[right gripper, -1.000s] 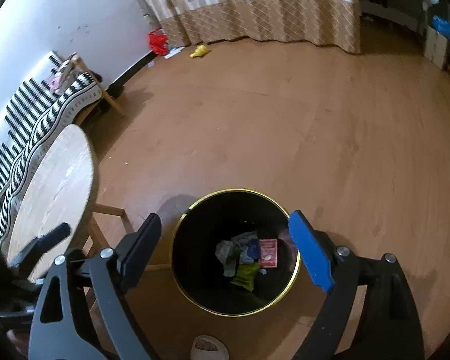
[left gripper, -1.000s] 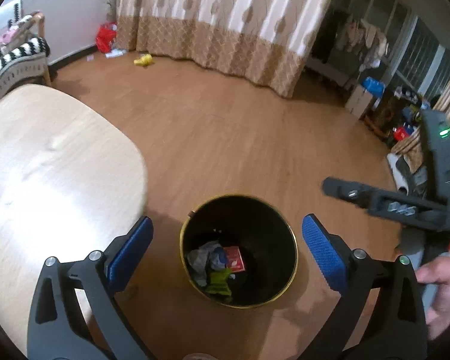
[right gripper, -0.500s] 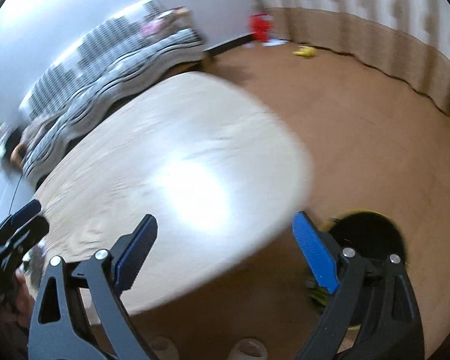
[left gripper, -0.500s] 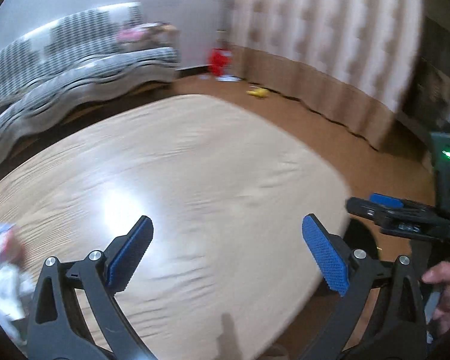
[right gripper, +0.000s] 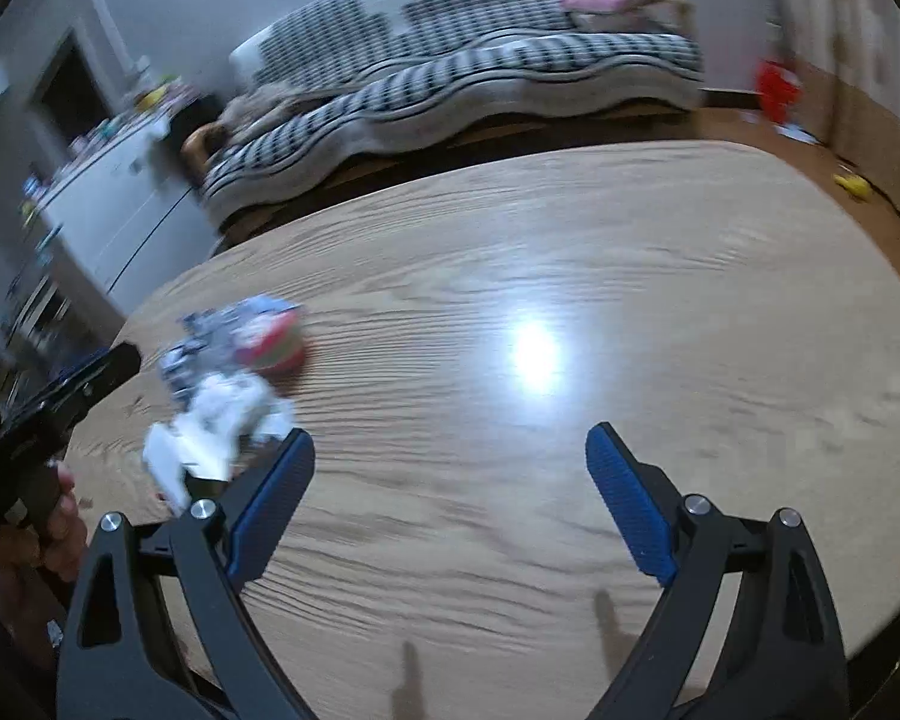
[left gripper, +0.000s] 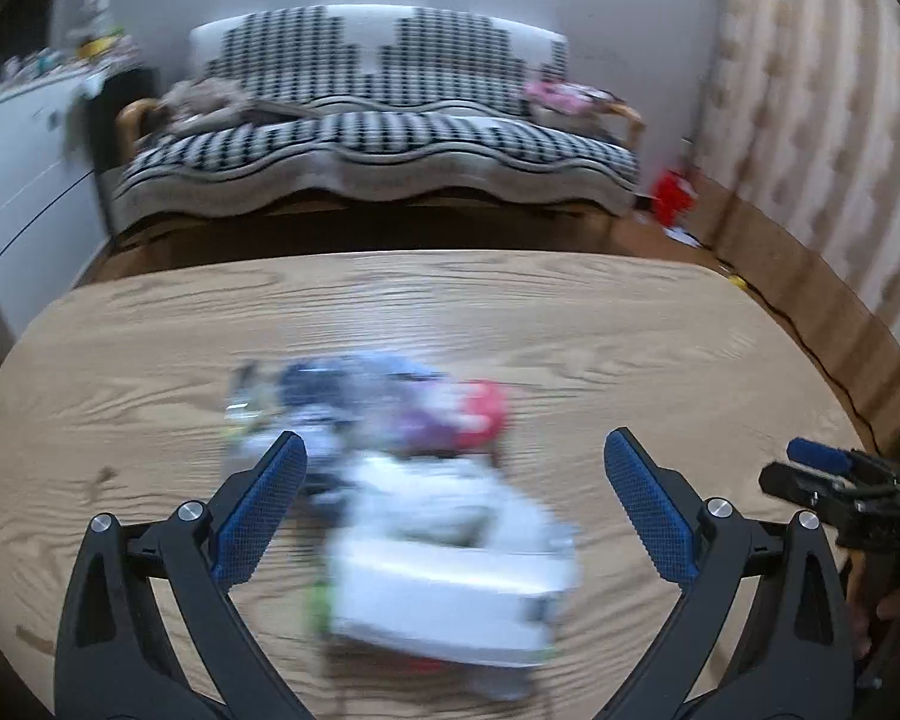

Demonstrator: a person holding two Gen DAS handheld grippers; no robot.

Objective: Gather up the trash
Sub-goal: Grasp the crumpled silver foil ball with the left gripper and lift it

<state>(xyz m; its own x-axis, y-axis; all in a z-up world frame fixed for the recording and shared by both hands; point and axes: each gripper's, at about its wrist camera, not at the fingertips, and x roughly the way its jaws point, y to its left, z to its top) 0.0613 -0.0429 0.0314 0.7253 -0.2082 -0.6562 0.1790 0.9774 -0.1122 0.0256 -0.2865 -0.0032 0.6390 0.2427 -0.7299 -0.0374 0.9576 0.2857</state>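
Note:
A blurred pile of trash [left gripper: 414,480] lies on the oval wooden table [left gripper: 630,330]: white packaging, blue and purple wrappers, a red piece. My left gripper [left gripper: 455,501] hangs open just over the pile, nothing between its fingers. In the right wrist view the same pile of trash [right gripper: 228,396] lies at the left of the table [right gripper: 630,300]. My right gripper [right gripper: 450,498] stands open above bare wood, to the right of the pile. The trash bin is out of view.
A black-and-white patterned sofa [left gripper: 378,138] runs behind the table. A white cabinet [left gripper: 24,180] stands at the left, a curtain [left gripper: 822,138] at the right. A red object [left gripper: 672,198] and a yellow one [right gripper: 852,183] lie on the floor.
Both grippers swung away from the bin on the floor, across the table, to the trash pile. Both stayed open and empty throughout.

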